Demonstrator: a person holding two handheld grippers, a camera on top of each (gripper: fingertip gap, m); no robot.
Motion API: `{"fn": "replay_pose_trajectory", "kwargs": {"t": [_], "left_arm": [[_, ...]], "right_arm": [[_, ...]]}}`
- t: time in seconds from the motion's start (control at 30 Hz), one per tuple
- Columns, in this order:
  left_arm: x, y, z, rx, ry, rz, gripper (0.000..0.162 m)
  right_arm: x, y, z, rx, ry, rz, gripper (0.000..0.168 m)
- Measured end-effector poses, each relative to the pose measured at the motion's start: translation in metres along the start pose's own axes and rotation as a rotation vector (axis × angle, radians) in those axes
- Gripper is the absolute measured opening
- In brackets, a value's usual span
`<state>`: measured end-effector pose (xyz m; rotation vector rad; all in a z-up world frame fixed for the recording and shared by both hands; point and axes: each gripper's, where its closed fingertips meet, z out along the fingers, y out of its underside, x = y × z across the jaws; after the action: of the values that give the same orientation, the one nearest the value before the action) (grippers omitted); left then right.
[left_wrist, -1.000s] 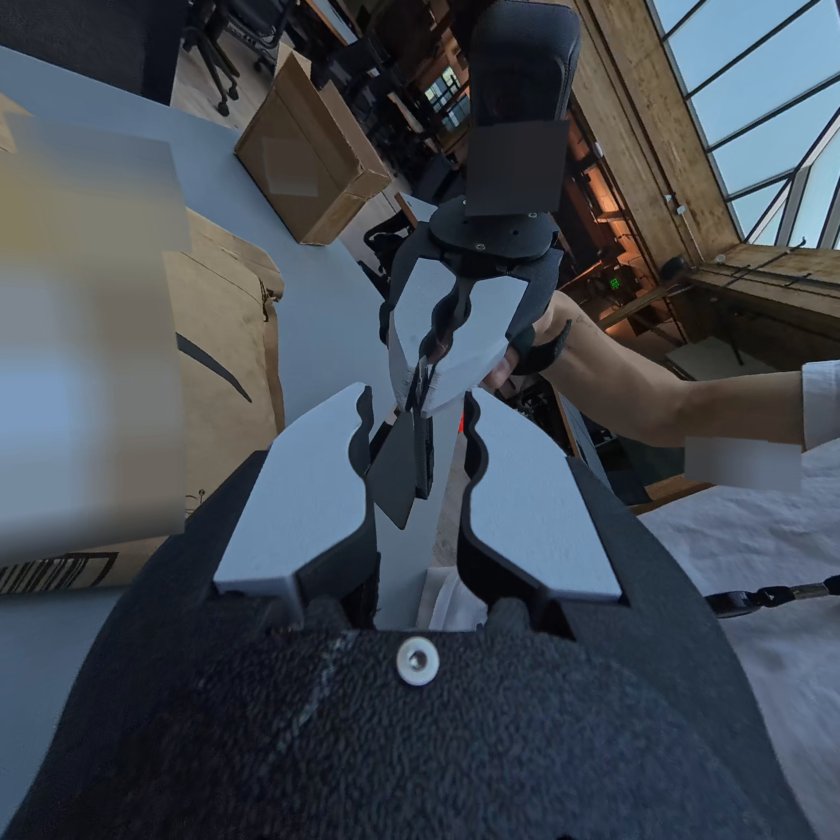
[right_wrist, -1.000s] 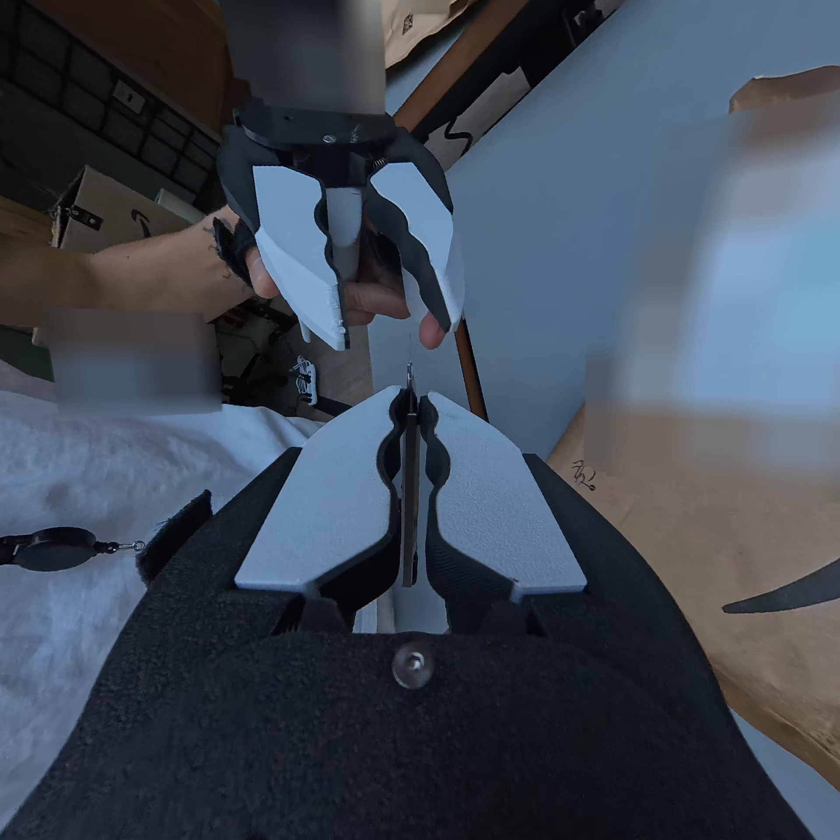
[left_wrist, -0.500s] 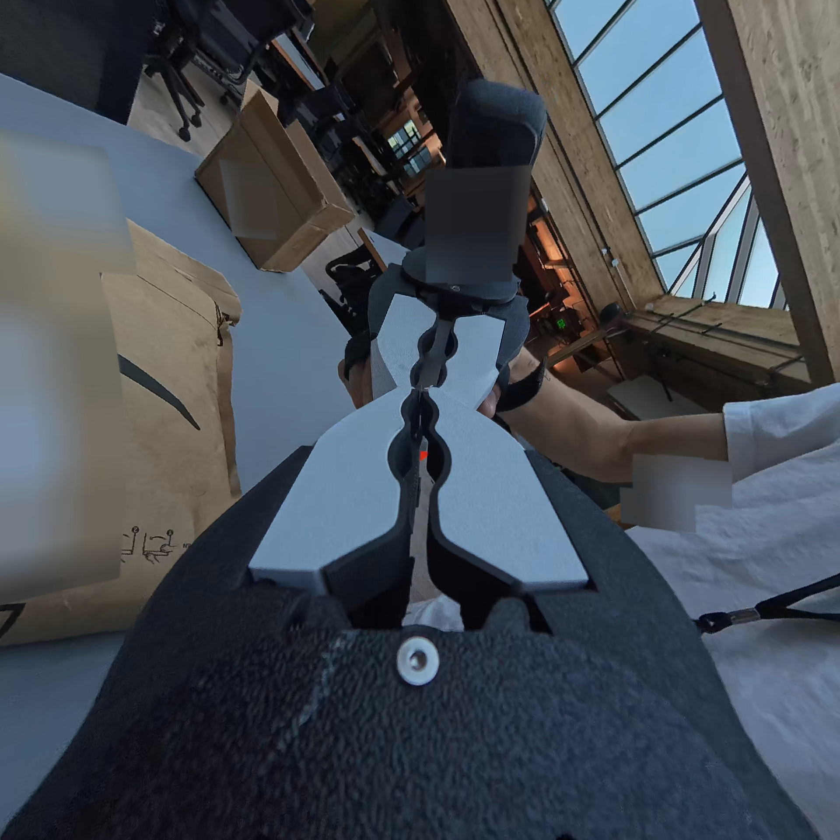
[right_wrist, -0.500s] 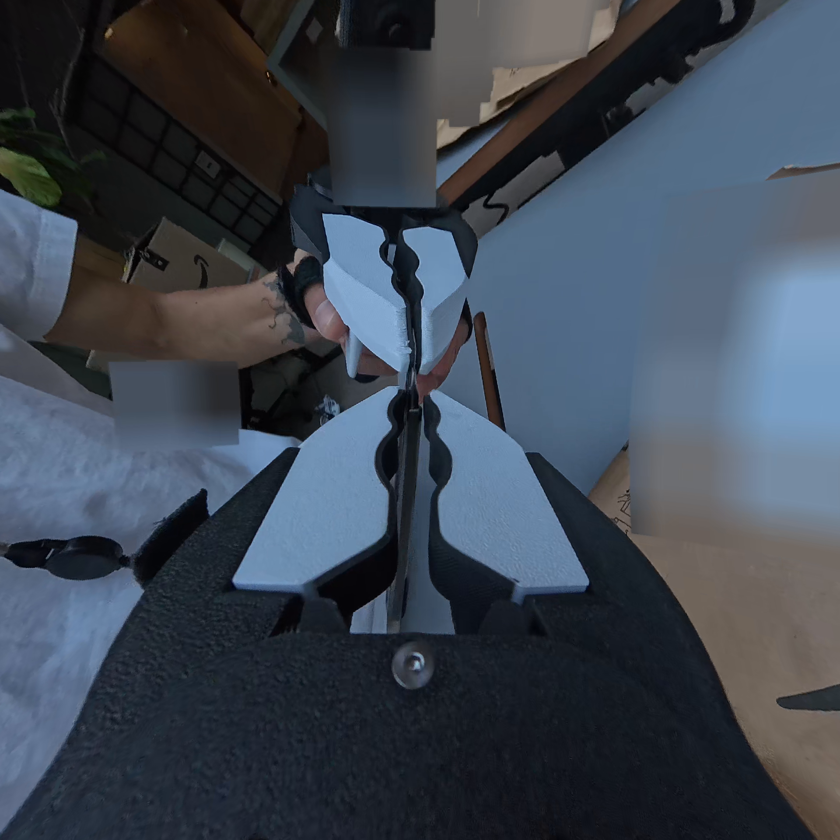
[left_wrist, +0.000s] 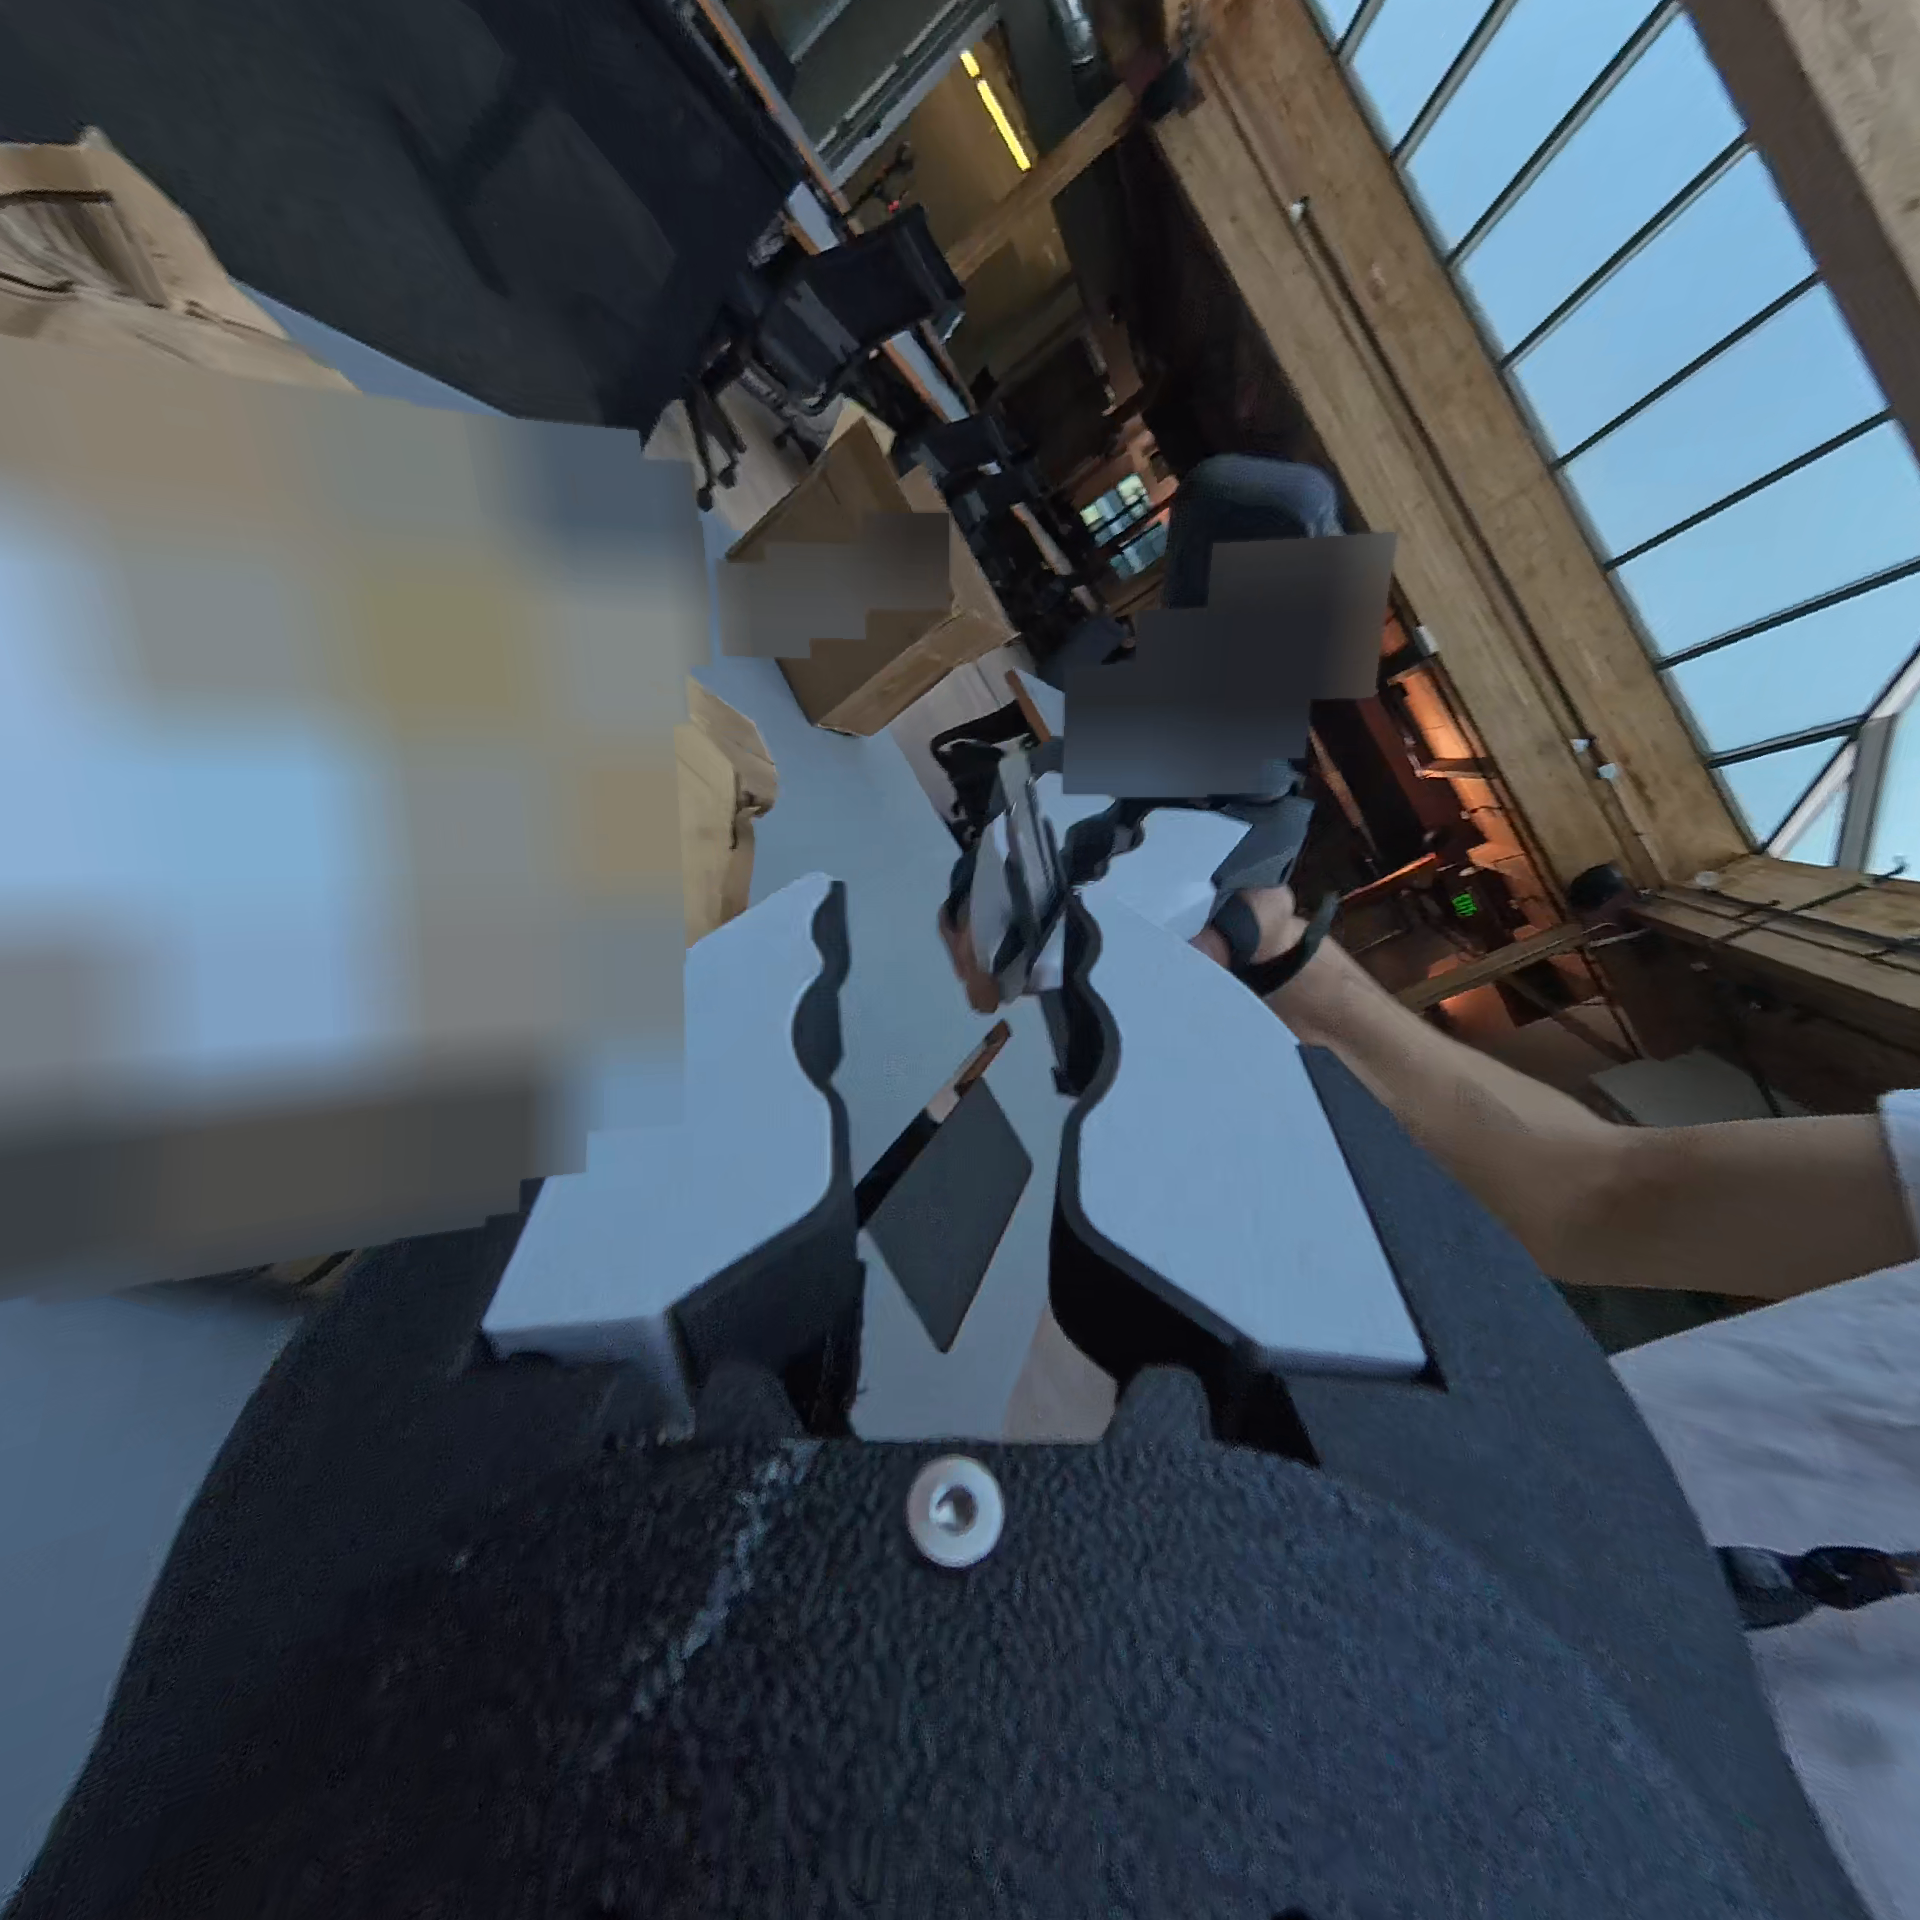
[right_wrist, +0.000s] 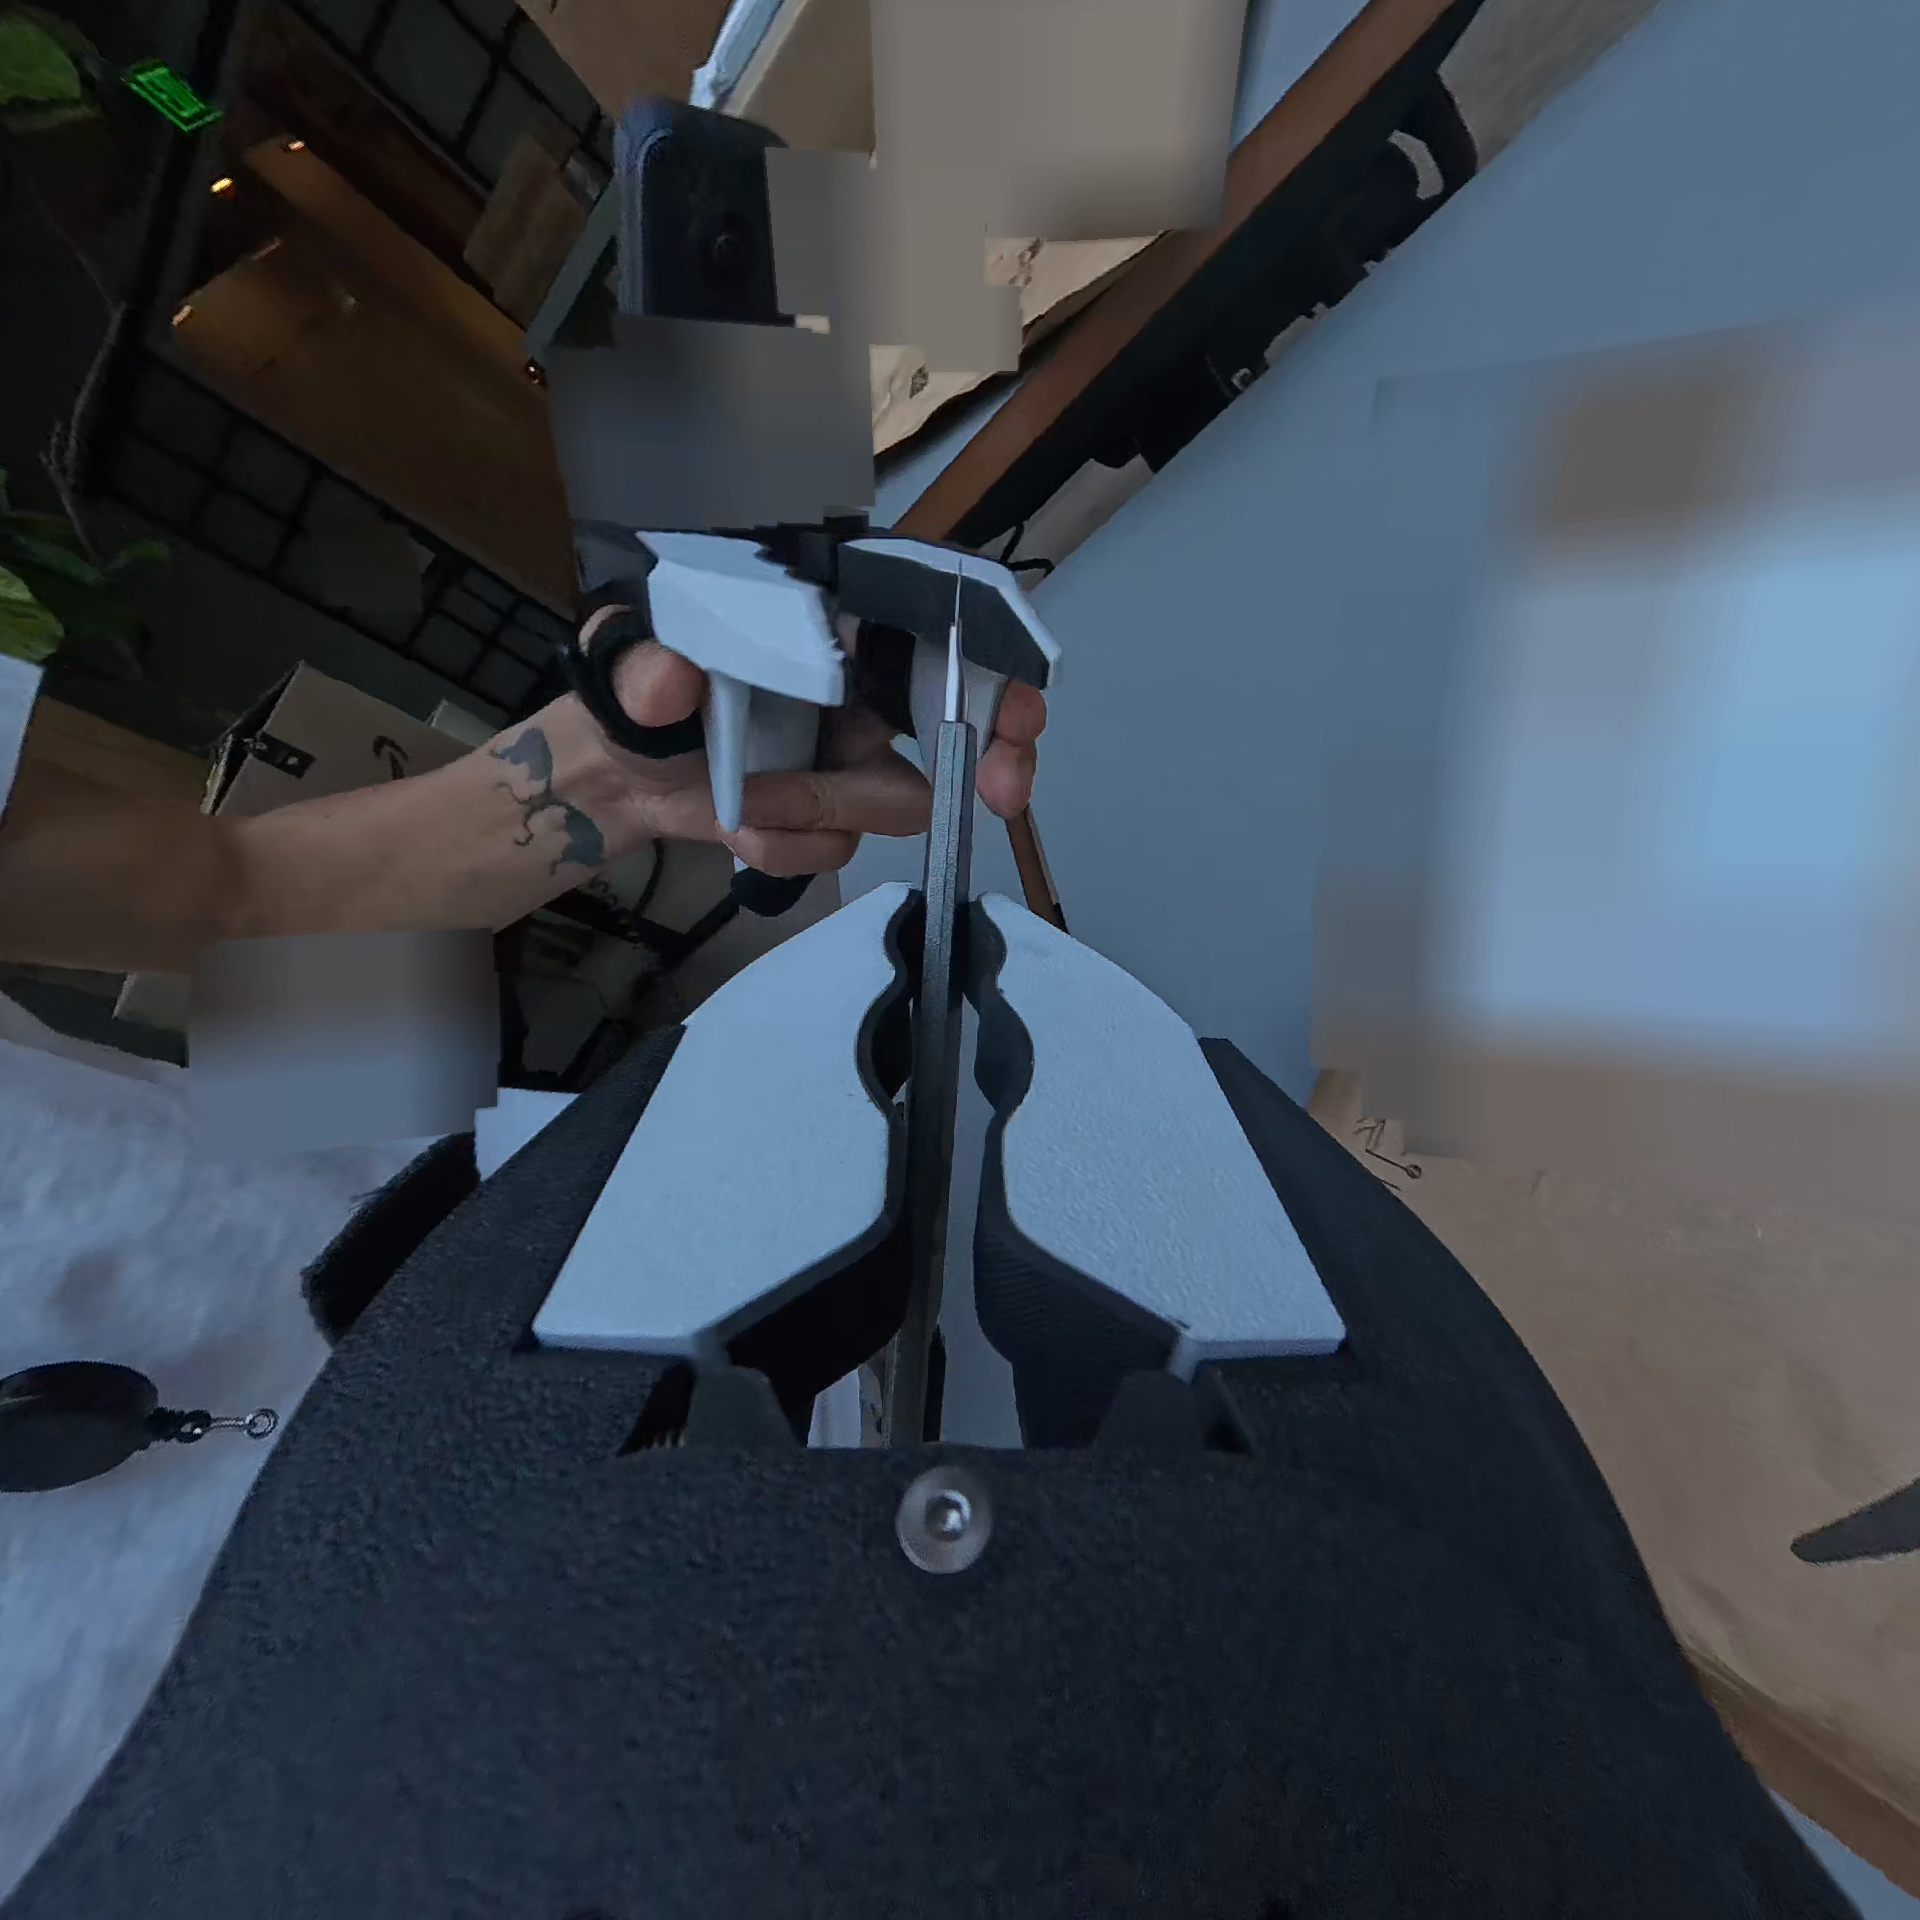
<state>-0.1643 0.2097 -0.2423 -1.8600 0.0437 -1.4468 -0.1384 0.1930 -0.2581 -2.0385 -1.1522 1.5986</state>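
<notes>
Pinching tight with the right gripper (right_wrist: 943, 904) — white fingers (right_wrist: 748, 1143) pressed shut on a thin dark strip (right_wrist: 940, 1039), seen edge-on, running straight to 12 o'clock and ending in a fine metal tip. Facing it just beyond that tip, the left gripper (right_wrist: 842, 665), gripped by a hand (right_wrist: 810, 790) coming in from 9 o'clock.

Switching to the left wrist view: left gripper (left_wrist: 951, 909) spread wide open, clamping nothing. Floating in the gap, toward 6 o'clock, a dark flat panel (left_wrist: 945, 1216) — apparently touching neither finger; cannot tell whether joined to the strip. Meeting the fingertips at 12 o'clock, the right gripper (left_wrist: 1023, 935), closed.

Lying behind, a pale grey tabletop (right_wrist: 1247, 675) toward 1 o'clock, brown paper (right_wrist: 1558, 1351) at 4 o'clock, white cloth (right_wrist: 104, 1195) at 8 o'clock. Standing off at 12 o'clock in the left view, a cardboard box (left_wrist: 894, 665).
</notes>
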Motion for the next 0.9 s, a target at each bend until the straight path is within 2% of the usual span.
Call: {"fn": "replay_pose_trajectory", "kwargs": {"t": [0.03, 0.07, 0.13, 0.23, 0.33, 0.43, 0.53, 0.6, 0.77, 0.9], "left_arm": [[-0.017, 0.006, -0.007, -0.031, -0.079, 0.032, 0.050], [-0.038, 0.012, -0.014, -0.075, -0.181, 0.088, 0.052], [-0.086, 0.021, -0.025, -0.186, -0.391, 0.229, 0.049], [-0.130, 0.019, -0.017, -0.296, -0.540, 0.423, 0.043], [-0.158, 0.011, 0.004, -0.359, -0.598, 0.590, 0.035], [-0.193, 0.013, 0.013, -0.407, -0.641, 0.594, 0.026], [-0.210, 0.025, 0.013, -0.434, -0.645, 0.564, 0.018], [-0.212, 0.023, 0.012, -0.381, -0.644, 0.552, 0.014], [-0.215, 0.025, 0.013, -0.352, -0.606, 0.480, 0.013], [-0.216, 0.026, 0.014, -0.345, -0.579, 0.464, 0.014]], "right_arm": [[0.010, -0.002, -0.003, -0.019, 0.036, 0.034, 0.006], [0.025, -0.003, -0.006, -0.060, 0.092, 0.073, 0.006], [0.066, -0.004, -0.011, -0.199, 0.255, 0.101, 0.006], [0.121, -0.008, -0.002, -0.461, 0.433, 0.032, 0.006], [0.158, -0.013, 0.019, -0.708, 0.546, -0.065, 0.006], [0.181, -0.018, 0.042, -0.846, 0.600, -0.071, 0.006], [0.199, -0.025, 0.054, -0.915, 0.662, -0.058, 0.006], [0.207, -0.027, 0.057, -0.962, 0.690, -0.048, 0.005], [0.213, -0.027, 0.059, -1.080, 0.735, -0.053, 0.005], [0.213, -0.029, 0.059, -1.109, 0.750, -0.056, 0.005]]}}
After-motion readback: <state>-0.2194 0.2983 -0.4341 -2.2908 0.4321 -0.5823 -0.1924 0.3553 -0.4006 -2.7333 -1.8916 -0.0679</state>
